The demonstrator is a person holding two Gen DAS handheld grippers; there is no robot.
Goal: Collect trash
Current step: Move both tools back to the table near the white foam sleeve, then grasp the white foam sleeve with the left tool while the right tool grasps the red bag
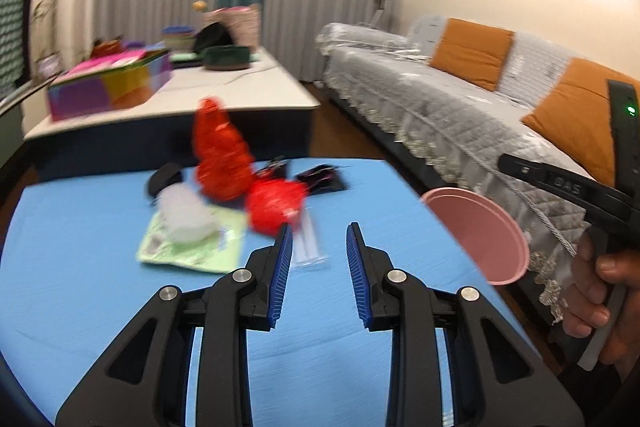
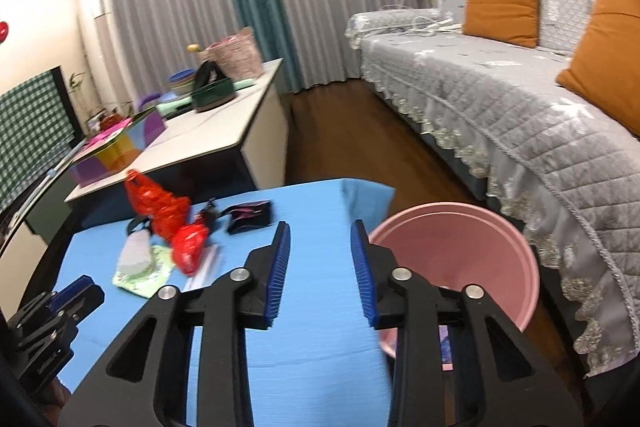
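— Both sets of jaws are part open with nothing between them. The left gripper [image 1: 316, 239] has the clear wrapper [image 1: 308, 243] just ahead of its tips, and the right gripper [image 2: 320, 239] hangs over bare blue cloth.

— Where's the rest of the trash?

— Ahead and left of both: a tall red bag [image 1: 220, 147], a smaller red bag [image 1: 274, 205], a white wad [image 1: 184, 215] lying on a green packet [image 1: 192, 247], and a dark pouch [image 1: 322, 179] further back. The pink bin [image 2: 452, 259] stands off the counter [image 1: 80, 267], just right of the right jaws.

— What worries you?

— The red bags look light and crumpled. I'd guess a fast reach could nudge one off the far edge, which lies close behind the pile. The clear wrapper lies flat, so the jaws may slide over it instead of pinching it.

— And dropping things in?

— The bin's rim sits below the counter's right edge, so a release too early would land on the floor.

— Room to move?

— Plenty of bare cloth near the jaws. The sofa [image 2: 520, 131] crowds the bin's far side.
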